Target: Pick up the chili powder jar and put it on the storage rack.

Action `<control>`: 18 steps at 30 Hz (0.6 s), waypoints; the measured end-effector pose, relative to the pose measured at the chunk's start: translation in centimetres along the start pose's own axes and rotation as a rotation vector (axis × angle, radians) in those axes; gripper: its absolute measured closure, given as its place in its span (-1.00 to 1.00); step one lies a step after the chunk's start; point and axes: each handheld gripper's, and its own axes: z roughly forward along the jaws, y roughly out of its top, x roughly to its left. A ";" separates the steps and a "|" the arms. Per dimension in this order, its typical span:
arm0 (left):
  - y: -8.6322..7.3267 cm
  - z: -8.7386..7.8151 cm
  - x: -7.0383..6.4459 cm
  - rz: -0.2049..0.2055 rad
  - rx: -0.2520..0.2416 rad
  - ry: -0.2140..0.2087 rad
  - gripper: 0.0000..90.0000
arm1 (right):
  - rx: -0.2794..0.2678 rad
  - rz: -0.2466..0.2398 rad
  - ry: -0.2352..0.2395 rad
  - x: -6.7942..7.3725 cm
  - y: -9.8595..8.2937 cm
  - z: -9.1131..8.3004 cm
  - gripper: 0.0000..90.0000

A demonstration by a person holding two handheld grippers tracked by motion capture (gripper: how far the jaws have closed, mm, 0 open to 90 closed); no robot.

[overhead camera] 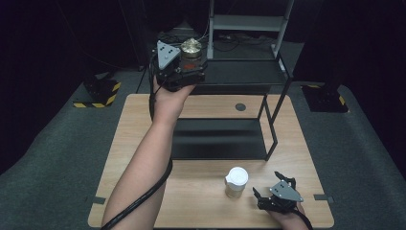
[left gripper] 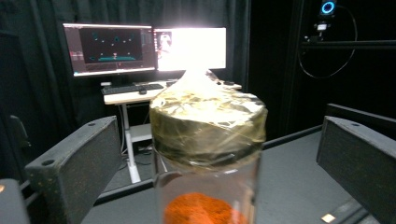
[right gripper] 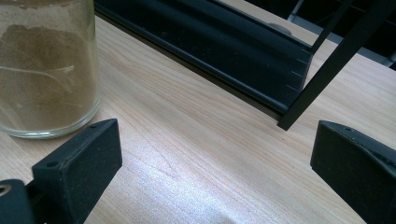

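Table (overhead camera: 143,124) carries a black two-tier shelf rack (overhead camera: 225,76). Left gripper (overhead camera: 182,72) is up at the rack's top tier, jaws spread either side of a gold-lidded jar (overhead camera: 191,47) of orange powder, not touching the glass in the left gripper view — released, or about to grip; likely the placing step. Right gripper (overhead camera: 274,188) rests open on the table just beside the white-capped jar (overhead camera: 236,181) of tan powder. Next move, probably: back the left gripper straight off without tipping the jar, then close the right on the white-capped one.
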 end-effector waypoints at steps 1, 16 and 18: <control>0.0 -0.1 -0.1 0.001 -0.002 -0.002 -0.99 | 0.000 0.000 0.000 0.0 0.0 0.0 -0.98; -1.1 -3.0 -0.9 0.015 -0.011 -0.005 -0.99 | 0.005 -0.011 -0.005 0.2 0.1 0.1 -0.98; -1.2 -3.4 -0.9 0.013 -0.013 -0.009 -0.99 | 0.006 -0.010 -0.005 0.2 0.1 0.1 -0.98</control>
